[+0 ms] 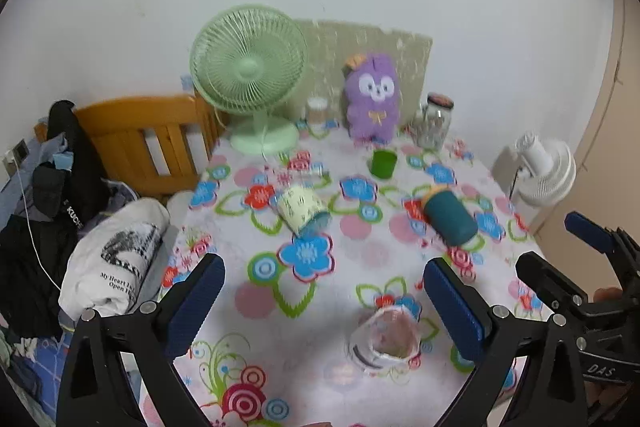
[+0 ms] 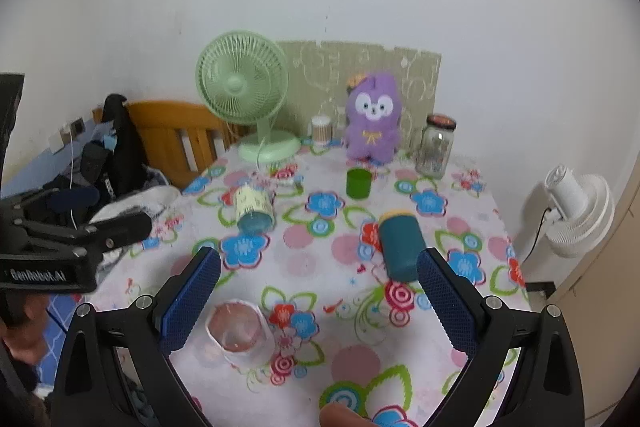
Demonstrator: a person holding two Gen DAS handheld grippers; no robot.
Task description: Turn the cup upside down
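Both claws hang released over the floral tabletop [image 2: 472, 195]. The clear plastic cup [image 1: 390, 341] stands mouth-up, axis vertical, just ahead of my left claw [image 1: 324, 291], toward its right finger; my right claw [image 2: 320, 283] sees it by its left finger, so either is near. Readable: "GenRobot.AI" on the left claw's body, "DAS" on the right's.
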